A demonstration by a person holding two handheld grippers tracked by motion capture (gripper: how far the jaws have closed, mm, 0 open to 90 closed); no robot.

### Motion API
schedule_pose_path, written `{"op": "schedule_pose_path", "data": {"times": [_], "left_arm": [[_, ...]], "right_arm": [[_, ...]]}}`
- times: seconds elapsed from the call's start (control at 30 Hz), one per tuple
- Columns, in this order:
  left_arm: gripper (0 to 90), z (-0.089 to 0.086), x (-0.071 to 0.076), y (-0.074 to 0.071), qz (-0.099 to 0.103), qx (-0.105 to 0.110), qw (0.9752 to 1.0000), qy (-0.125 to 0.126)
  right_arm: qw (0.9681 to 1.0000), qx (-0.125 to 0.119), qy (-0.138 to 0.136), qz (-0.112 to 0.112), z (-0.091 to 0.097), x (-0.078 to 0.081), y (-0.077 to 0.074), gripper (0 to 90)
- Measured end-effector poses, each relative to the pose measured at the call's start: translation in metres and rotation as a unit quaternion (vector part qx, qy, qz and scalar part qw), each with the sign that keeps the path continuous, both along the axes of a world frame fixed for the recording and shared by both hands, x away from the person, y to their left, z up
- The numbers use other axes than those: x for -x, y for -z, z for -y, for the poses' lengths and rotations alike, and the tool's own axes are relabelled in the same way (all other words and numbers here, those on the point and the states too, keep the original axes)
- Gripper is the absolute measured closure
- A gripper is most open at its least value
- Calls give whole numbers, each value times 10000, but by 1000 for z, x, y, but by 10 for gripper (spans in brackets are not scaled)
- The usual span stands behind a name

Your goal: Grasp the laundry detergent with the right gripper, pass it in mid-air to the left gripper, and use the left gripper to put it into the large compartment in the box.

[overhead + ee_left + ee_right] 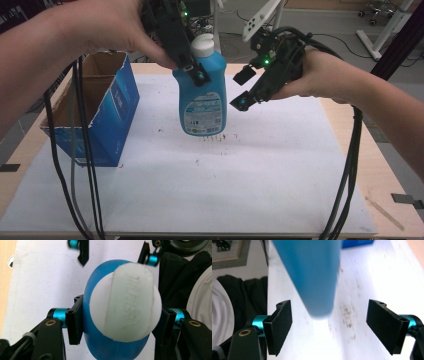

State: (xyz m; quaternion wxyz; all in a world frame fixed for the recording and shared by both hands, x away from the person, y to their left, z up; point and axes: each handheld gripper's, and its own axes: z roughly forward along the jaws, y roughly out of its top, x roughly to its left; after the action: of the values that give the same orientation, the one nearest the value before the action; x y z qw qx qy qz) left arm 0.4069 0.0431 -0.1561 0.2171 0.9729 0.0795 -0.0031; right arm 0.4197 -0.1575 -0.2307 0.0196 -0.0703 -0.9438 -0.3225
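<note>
Bottle (202, 90), blue w/ white cap, hangs mid-frame in the high view, clear above the white mat (270, 165), clamped near its neck by the left gripper (192, 70). In the left gripper view the two black pads press on the blue shoulders either side of the cap (125, 302), so the grip looks firm. Right gripper (244, 87) sits just right of the bottle, jaws spread wide and touching nothing; in the right gripper view the blue body (312, 277) hangs between and beyond the pads w/ clear gaps both sides.

Progress, as a judgement: looks like a handover w/ the bottle now carried by the left hand (107, 30) alone. Likely remaining: moving it to the open cardboard box (95, 110) at left of frame and setting it in. Nothing of that is done yet; bottle is well apart from the box.

Hard to see: box interior is mostly out of sight behind its blue wall, so contents unknown. Label text too small to read. Cap lettering is embossed but blurry. Bottle is out of focus in the right gripper view. Dark specks on the mat below the bottle can't be identified.
</note>
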Motion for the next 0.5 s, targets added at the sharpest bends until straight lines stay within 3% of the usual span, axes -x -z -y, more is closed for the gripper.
{"op": "schedule_pose_path", "data": {"times": [0.13, 0.17, 0.2, 0.3, 0.33, 0.4, 0.5], "left_arm": [[379, -12, -2, -8, -33, -18, 9995, -307], [379, -12, -2, -8, -33, -18, 9995, -307], [379, -18, -2, -12, -40, -5, 9988, -481], [379, -27, -3, -18, -29, -20, 9979, -644], [379, -33, -3, -21, -4, 18, 9968, -799], [379, -45, -3, -27, 17, 34, 9943, -1061], [379, -58, -4, -32, 42, 42, 9913, -1313]], "right_arm": [[9986, 415, 329, -81, 13, -6, 7, 206], [9986, 415, 329, -81, 13, -6, 7, 206], [9977, 530, 415, -102, 16, -8, 9, 206], [9938, 887, 647, -167, 25, -12, 17, 206], [9933, 939, 656, -148, 27, -13, 18, 206], [9879, 1339, 776, -119, 33, -15, 26, 206], [9839, 1590, 806, -119, 38, -17, 32, 206]]}}
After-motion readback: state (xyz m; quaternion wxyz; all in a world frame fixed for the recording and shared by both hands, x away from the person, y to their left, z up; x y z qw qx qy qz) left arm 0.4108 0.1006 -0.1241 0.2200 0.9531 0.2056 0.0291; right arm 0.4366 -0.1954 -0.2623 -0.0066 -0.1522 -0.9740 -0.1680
